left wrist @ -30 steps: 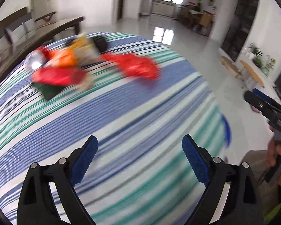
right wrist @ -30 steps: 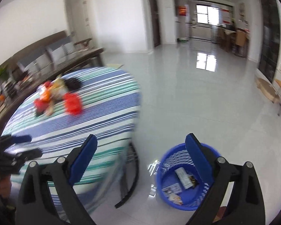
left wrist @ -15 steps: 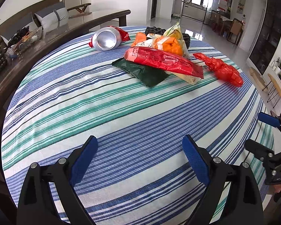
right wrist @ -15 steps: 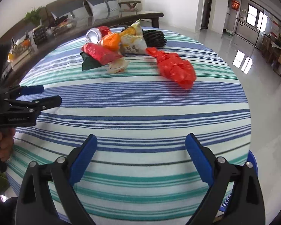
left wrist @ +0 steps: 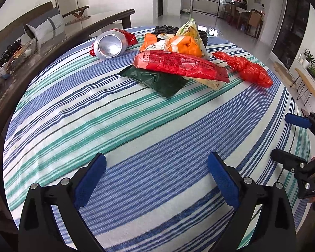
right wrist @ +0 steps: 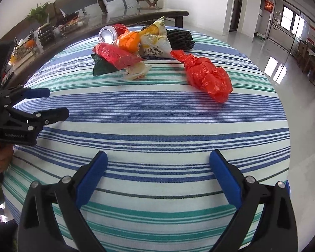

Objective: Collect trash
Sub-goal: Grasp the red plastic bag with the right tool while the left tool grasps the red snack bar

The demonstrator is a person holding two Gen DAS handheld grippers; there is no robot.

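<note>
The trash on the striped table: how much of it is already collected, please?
Nothing looks collected yet. The can, the red wrapper, the green packet and the red bag all lie on the table. The left gripper, jaws opening, and the right gripper hold nothing. All pieces remain.

Blue-green striped tablecloth [left wrist: 119, 113]; red bag [left wrist: 248, 69]

Wrappers [left wrist: 178, 65] and can [left wrist: 110, 46] on tablecloth [left wrist: 115, 126]

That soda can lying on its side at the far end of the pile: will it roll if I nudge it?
Probably. The can lies on its side, so a sideways nudge should roll it. It likely weighs little if empty, which I cannot confirm. The red wrapper against it may slow it.
</note>
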